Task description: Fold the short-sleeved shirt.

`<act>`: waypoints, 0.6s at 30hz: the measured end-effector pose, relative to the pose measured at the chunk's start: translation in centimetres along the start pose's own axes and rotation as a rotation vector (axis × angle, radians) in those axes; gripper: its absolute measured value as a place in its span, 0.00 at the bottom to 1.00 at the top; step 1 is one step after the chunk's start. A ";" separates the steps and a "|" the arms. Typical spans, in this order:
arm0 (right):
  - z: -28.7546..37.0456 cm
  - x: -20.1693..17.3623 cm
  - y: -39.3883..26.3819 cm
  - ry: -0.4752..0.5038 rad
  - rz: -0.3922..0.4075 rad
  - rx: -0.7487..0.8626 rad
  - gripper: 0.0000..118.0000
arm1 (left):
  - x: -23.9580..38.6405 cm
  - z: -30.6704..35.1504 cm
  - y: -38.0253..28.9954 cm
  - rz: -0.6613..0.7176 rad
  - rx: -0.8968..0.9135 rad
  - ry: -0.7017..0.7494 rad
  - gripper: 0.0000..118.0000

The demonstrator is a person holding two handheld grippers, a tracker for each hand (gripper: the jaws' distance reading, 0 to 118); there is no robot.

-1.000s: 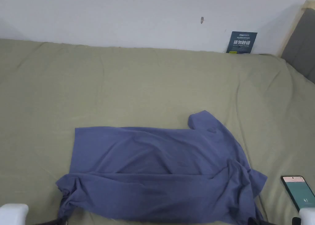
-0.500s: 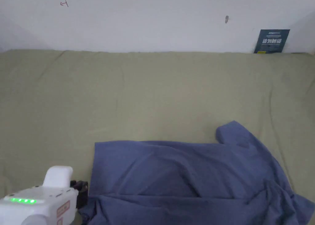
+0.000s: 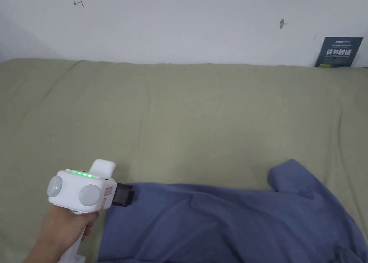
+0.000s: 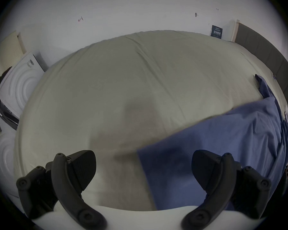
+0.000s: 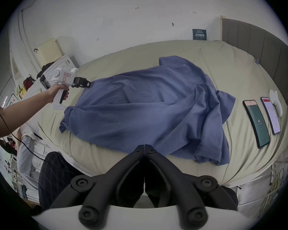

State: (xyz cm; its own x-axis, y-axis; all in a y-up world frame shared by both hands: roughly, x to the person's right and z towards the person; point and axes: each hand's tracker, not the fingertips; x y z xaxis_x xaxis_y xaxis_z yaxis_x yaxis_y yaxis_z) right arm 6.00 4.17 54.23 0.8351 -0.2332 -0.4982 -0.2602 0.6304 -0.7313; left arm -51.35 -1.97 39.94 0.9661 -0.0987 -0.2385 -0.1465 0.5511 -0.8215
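A blue short-sleeved shirt (image 3: 233,224) lies rumpled on the olive-green sheet of a bed (image 3: 179,112), one sleeve poking up at the far right. My left gripper (image 3: 124,199), held in a hand, hovers at the shirt's far left corner. In the left gripper view its jaws stand wide open (image 4: 143,164), with that corner of the shirt (image 4: 223,142) lying between and below them, untouched. From the right gripper view the left gripper (image 5: 86,84) is at the shirt's (image 5: 148,104) far corner. My right gripper (image 5: 145,148) is shut, empty, by the shirt's near hem.
Two phones (image 5: 256,124) (image 5: 271,115) and a white handheld device (image 5: 276,102) lie on the sheet right of the shirt. A dark sign (image 3: 337,51) leans on the wall. A grey headboard (image 5: 256,47) rises at the right and a white appliance (image 4: 18,84) stands past the bed's left end.
The left gripper has come up from the bottom left and forward to the shirt's far left corner. The head camera has turned left, so the shirt sits lower right in the picture.
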 end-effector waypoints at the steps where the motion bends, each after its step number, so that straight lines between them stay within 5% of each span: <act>1: 0.0 0.1 0.1 0.002 -0.004 -0.001 0.00 | 0.2 -0.2 0.0 0.010 0.006 -0.008 0.94; 4: 0.0 0.1 0.3 0.006 -0.011 0.004 0.00 | 0.2 -0.6 0.0 0.024 -0.009 -0.045 0.87; 6: 0.2 0.1 0.5 0.000 -0.004 0.012 0.00 | 1.4 1.2 -0.5 0.035 0.032 -0.084 0.61; 8: 0.3 0.3 0.8 0.008 -0.003 0.016 0.00 | 2.3 1.7 -0.7 0.011 0.022 -0.118 0.12; 14: -0.3 2.2 5.3 -0.028 0.062 0.058 0.00 | 2.1 5.1 -0.6 0.004 0.054 -0.148 0.08; 18: -3.2 5.0 11.6 -0.145 0.162 0.072 0.00 | 2.5 8.6 -0.9 0.020 0.090 -0.167 0.08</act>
State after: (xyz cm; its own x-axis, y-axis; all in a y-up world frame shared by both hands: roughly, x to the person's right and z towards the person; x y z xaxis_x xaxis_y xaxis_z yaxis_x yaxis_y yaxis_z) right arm 5.66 7.94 41.78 0.8476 -0.0189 -0.5304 -0.3657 0.7035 -0.6094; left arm -46.96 4.45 44.50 0.9861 0.0482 -0.1591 -0.1540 0.6246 -0.7656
